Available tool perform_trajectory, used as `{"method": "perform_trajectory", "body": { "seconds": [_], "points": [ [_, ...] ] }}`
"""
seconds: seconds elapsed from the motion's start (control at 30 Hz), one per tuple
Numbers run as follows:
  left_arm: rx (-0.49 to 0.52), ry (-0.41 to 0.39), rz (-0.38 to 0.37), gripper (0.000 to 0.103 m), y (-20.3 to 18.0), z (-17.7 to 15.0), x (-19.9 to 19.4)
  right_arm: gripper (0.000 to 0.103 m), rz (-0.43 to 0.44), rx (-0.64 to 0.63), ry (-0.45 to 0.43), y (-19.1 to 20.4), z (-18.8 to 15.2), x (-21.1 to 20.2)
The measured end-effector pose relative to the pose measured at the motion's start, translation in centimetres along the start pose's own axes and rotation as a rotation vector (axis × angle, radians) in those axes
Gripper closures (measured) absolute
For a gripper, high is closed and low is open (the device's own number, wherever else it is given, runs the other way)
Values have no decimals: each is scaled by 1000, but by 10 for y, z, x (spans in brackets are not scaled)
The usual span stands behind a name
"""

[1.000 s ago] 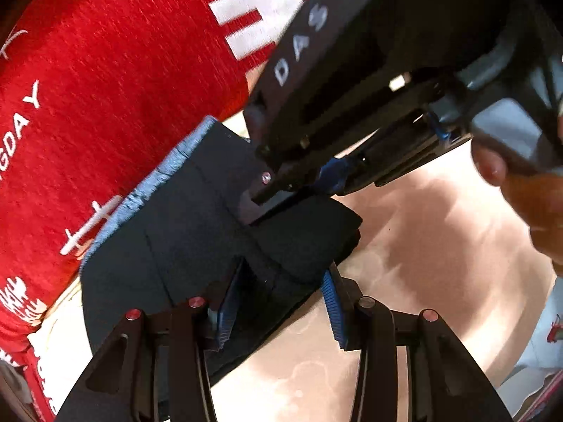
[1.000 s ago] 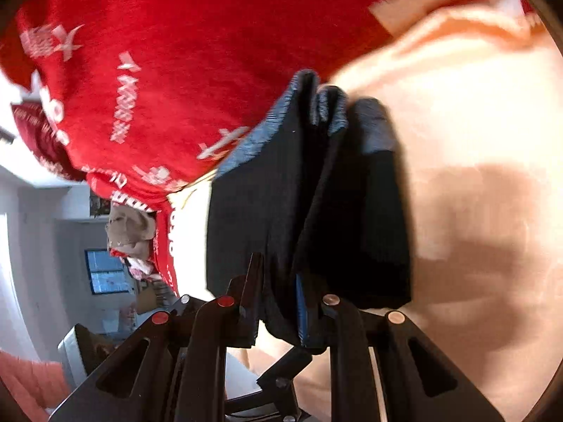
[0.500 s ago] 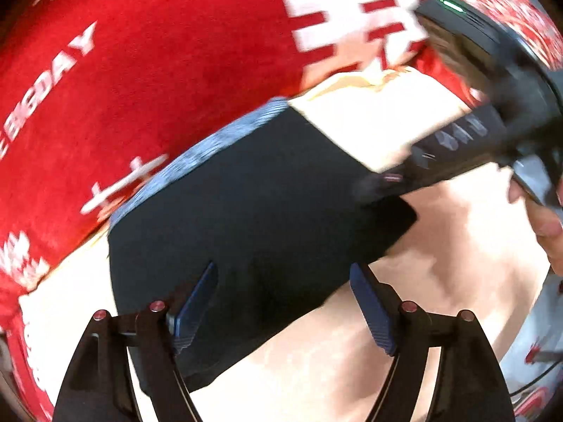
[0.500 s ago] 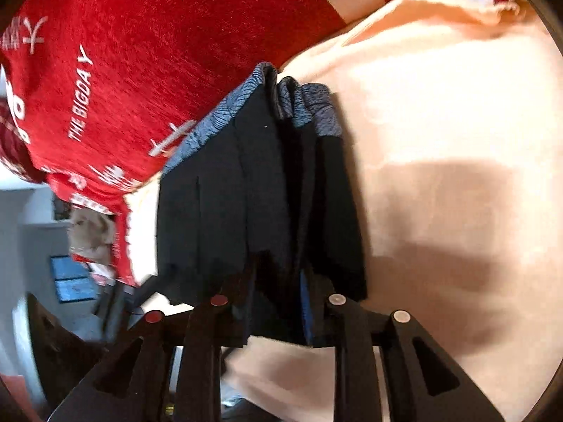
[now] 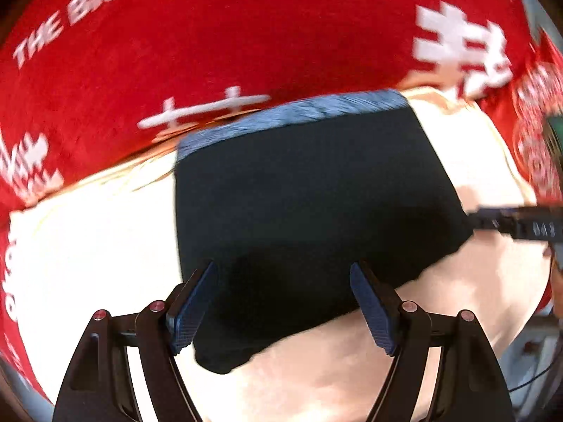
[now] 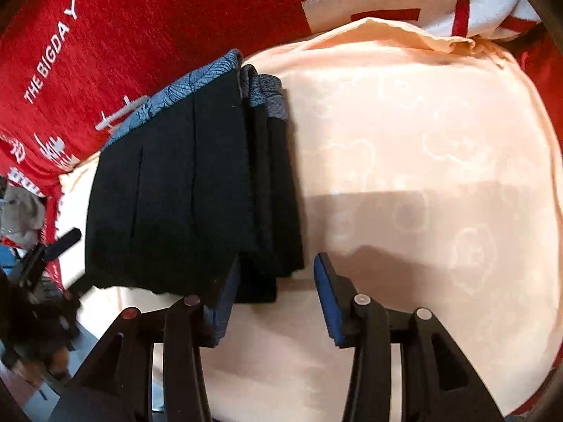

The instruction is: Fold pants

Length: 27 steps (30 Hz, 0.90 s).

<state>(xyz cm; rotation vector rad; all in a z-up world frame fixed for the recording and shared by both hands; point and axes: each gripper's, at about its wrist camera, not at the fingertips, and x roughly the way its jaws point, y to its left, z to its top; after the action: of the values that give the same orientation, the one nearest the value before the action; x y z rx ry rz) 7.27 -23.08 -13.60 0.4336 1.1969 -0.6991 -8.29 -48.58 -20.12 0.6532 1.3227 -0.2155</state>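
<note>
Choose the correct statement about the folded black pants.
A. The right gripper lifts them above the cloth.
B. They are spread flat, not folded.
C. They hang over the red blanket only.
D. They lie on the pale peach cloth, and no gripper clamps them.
D. The folded pants rest on the peach cloth; the left gripper and the right gripper both stand open, pads off the fabric.

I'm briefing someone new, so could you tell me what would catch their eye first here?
The folded black pants lie on the pale peach sheet, their blue-grey waistband against the red blanket with white lettering. Both the left gripper and right gripper are open at the pants' near edge.
</note>
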Motion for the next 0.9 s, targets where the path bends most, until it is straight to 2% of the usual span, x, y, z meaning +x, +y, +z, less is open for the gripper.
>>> {"method": "perform_trajectory", "body": {
  "seconds": [0.1,0.2,0.37,0.4,0.43,0.47,0.5,0.63,0.7,0.77,0.9],
  "points": [
    [-72,11,4,24,25,7,2,55,1,2,10,-3,-1,-8],
    [-120,21,25,24,44,11,9,49,26,31,24,-9,1,-10],
    [-151,39,53,24,59,15,17,47,48,57,32,-14,5,-10],
    [-153,41,52,23,61,16,18,43,49,56,34,-13,6,-9],
    [-155,44,53,8,63,17,20,41,49,54,35,-11,6,-8],
    [-159,46,54,0,64,18,21,39,50,48,35,-11,6,-8],
    [-165,41,52,0,67,19,22,38,50,37,36,-7,7,-7],
    [-166,64,33,0,73,24,31,30,83,12,39,-2,15,-4],
    [-172,80,29,0,77,25,37,22,117,7,29,0,21,-3],
    [-190,95,-1,0,83,28,44,22,178,10,23,-2,26,0],
    [-241,123,-87,0,98,34,61,22,232,29,50,-9,37,12]
  ]
}}
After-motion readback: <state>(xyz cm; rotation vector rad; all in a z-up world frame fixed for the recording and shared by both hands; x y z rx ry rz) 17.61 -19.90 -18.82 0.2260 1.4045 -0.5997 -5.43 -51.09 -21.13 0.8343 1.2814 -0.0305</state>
